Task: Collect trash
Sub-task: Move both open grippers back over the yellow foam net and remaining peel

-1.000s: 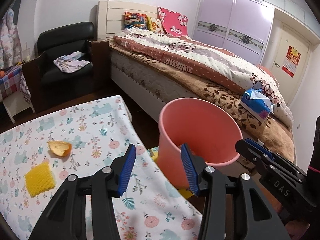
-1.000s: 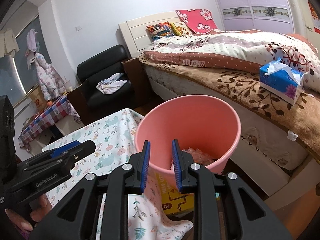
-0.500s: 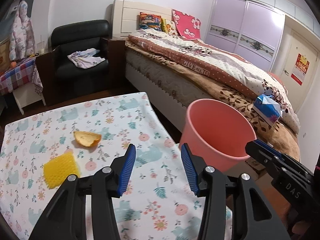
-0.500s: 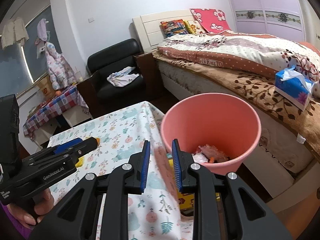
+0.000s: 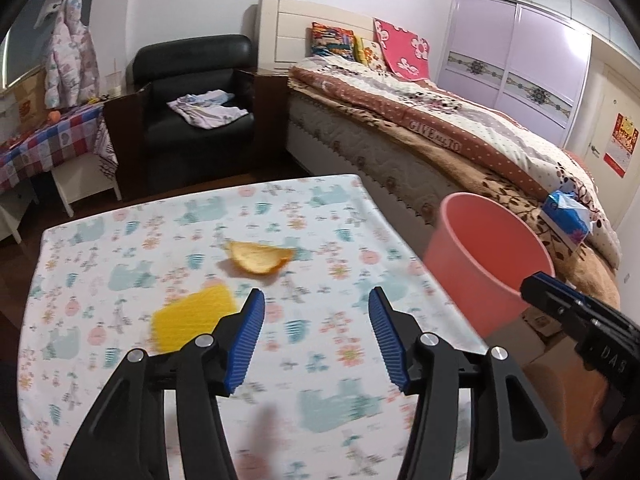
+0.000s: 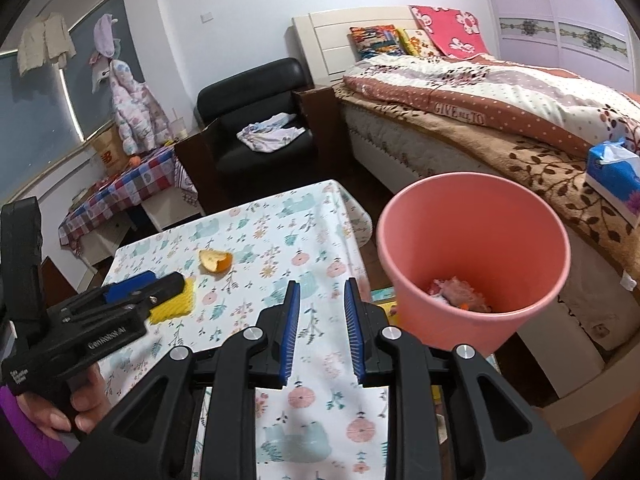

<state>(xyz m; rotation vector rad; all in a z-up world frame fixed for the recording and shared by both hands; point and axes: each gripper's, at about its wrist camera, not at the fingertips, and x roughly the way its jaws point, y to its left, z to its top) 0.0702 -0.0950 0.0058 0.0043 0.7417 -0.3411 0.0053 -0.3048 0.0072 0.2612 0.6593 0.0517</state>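
Observation:
An orange peel (image 5: 260,261) and a yellow foam net (image 5: 194,316) lie on the patterned tablecloth (image 5: 120,240). My left gripper (image 5: 316,334) is open and empty, above the table just short of the peel and right of the foam net. A pink bin (image 6: 472,256) stands off the table's right edge with some trash in its bottom; it also shows in the left wrist view (image 5: 486,264). My right gripper (image 6: 322,322) is open a little and empty, above the table's right side, left of the bin. The peel (image 6: 216,261) and foam net (image 6: 174,304) show there too.
A bed (image 5: 440,136) runs behind the bin with a blue tissue pack (image 5: 566,218) on it. A black armchair (image 5: 196,100) and a checked side table (image 5: 44,148) stand beyond the table. A box (image 6: 384,300) lies on the floor by the bin.
Both grippers have swung left, from over the bin to over the table. The left gripper now faces the peel and foam net. Both stay empty.

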